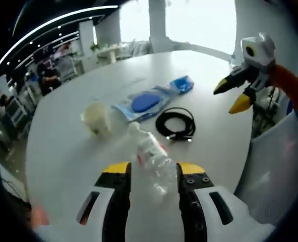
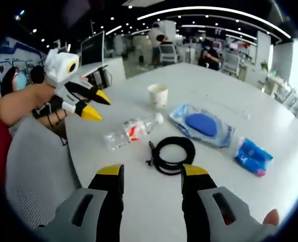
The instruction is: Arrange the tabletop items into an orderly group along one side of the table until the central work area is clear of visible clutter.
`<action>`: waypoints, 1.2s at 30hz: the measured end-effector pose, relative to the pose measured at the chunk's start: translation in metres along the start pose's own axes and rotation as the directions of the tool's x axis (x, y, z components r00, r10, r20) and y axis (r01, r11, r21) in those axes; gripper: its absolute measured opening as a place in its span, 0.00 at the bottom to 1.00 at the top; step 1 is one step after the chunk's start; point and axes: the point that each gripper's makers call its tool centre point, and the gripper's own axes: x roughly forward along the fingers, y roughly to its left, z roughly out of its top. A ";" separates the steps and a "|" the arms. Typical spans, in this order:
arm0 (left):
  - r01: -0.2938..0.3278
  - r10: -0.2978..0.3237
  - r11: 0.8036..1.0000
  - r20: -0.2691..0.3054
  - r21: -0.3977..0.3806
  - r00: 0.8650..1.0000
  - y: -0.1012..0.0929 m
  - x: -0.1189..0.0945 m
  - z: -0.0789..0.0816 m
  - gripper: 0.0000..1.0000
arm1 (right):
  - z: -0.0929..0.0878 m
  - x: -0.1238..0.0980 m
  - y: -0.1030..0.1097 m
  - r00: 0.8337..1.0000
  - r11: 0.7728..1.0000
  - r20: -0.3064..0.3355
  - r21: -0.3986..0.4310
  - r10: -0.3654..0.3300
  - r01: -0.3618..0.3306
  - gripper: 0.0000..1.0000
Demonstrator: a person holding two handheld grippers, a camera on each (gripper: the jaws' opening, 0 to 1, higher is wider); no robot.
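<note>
A round white table (image 1: 78,151) is seen in the left gripper view, with five items lying near its middle. The left gripper (image 1: 154,174) is held low over the near edge, its yellow-tipped jaws spread apart with nothing clamped; between them, a clear plastic bottle (image 1: 151,151) with a red label is seen lying on its side. A paper cup (image 1: 96,118) stands upright to the left of the bottle. A coiled black cable (image 1: 175,123) lies just to the right of the bottle's cap end. Beyond both, a clear pouch holding a blue oval object (image 1: 143,103) is laid flat, and a blue packet (image 1: 181,84) lies at the pouch's far end.

The right gripper (image 1: 234,96) is shown entering from the right, raised above the table, jaws parted and empty.

In the right gripper view, the right gripper (image 2: 151,176) is held open above the cable (image 2: 174,154). The bottle (image 2: 131,132), cup (image 2: 158,94), pouch (image 2: 201,125) and packet (image 2: 253,156) are spread beyond it. The left gripper (image 2: 91,103) is seen at the left, jaws apart.
</note>
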 end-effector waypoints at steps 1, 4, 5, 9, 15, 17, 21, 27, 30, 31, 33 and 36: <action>-0.001 0.001 1.000 -0.005 -0.009 1.000 -0.003 0.001 -0.003 0.34 | -0.001 0.000 0.002 1.000 1.000 0.002 0.002 0.001 -0.001 0.45; -0.002 0.002 1.000 -0.013 -0.022 1.000 -0.007 0.004 -0.009 0.34 | -0.005 -0.001 0.001 1.000 1.000 0.004 0.016 -0.008 0.008 0.45; -0.003 0.003 1.000 -0.016 -0.026 1.000 -0.008 0.004 -0.010 0.34 | -0.005 -0.001 0.001 1.000 1.000 0.005 0.020 -0.009 0.009 0.45; -0.015 0.014 0.999 -0.020 -0.041 1.000 -0.010 0.004 -0.015 0.35 | -0.008 -0.004 0.001 1.000 1.000 0.005 0.020 -0.016 0.016 0.45; -0.040 0.038 0.996 -0.024 -0.079 0.999 -0.005 -0.002 -0.028 0.40 | -0.010 -0.006 0.001 1.000 0.999 0.007 0.024 -0.024 0.024 0.46; -0.044 0.042 0.995 -0.023 -0.085 0.999 -0.005 -0.004 -0.029 0.42 | -0.010 -0.006 0.001 1.000 0.999 0.011 0.026 -0.024 0.024 0.46; -0.048 0.046 0.994 -0.028 -0.095 0.999 -0.005 -0.006 -0.032 0.41 | -0.014 -0.005 0.003 1.000 0.999 0.001 0.027 -0.017 0.017 0.46; -0.060 0.058 0.992 -0.026 -0.110 0.998 -0.006 -0.005 -0.031 0.46 | -0.013 -0.004 0.005 1.000 1.000 0.004 0.021 -0.012 0.012 0.49; -0.086 0.083 0.988 -0.027 -0.125 0.996 -0.003 -0.004 -0.030 0.50 | -0.012 -0.004 0.003 1.000 1.000 0.005 0.022 -0.011 0.011 0.52; -0.092 0.090 0.987 -0.022 -0.129 0.996 -0.003 -0.004 -0.029 0.54 | -0.012 -0.004 0.003 1.000 1.000 0.004 0.023 -0.012 0.012 0.54; -0.098 0.096 0.984 -0.025 -0.150 0.995 -0.002 -0.004 -0.029 0.57 | -0.011 -0.004 0.002 1.000 1.000 0.008 0.020 -0.012 0.012 0.55; -0.113 0.112 0.977 -0.020 -0.183 0.994 0.001 -0.004 -0.031 0.66 | -0.010 -0.003 0.002 1.000 1.000 0.017 0.022 -0.006 0.006 0.59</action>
